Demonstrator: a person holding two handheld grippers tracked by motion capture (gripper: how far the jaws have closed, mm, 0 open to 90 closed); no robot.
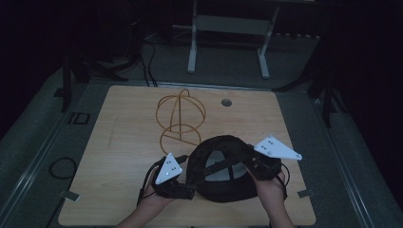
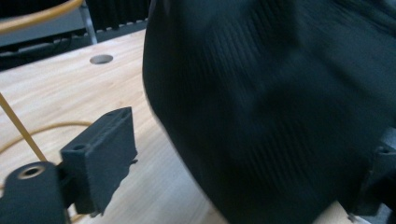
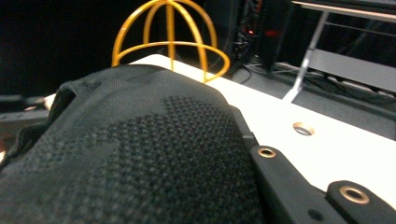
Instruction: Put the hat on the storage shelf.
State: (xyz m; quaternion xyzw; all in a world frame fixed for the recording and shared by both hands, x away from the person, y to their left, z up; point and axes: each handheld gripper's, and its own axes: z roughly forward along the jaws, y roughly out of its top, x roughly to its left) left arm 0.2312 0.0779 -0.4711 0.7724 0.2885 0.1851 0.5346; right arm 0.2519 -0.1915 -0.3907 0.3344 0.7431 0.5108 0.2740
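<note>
A black cap (image 1: 221, 166) sits near the front edge of the wooden table (image 1: 119, 156), held up between my two grippers. On its right rim my right gripper (image 1: 253, 167) is shut on the knitted fabric (image 3: 140, 163), with one black finger (image 3: 280, 182) showing beside it. My left gripper (image 1: 191, 186) is at the cap's left side. Its jaws straddle the cap (image 2: 280, 116); the left finger (image 2: 100, 158) stands apart from the fabric with bare wood between. Behind the cap stands a yellow wire hat stand (image 1: 180, 118), domed at the top (image 3: 170, 44).
A round cable hole (image 1: 226, 102) lies in the tabletop at the back right. Beyond the table stands a white metal frame (image 1: 228, 28) on the floor. A cable loop (image 1: 62, 167) lies on the floor at the left.
</note>
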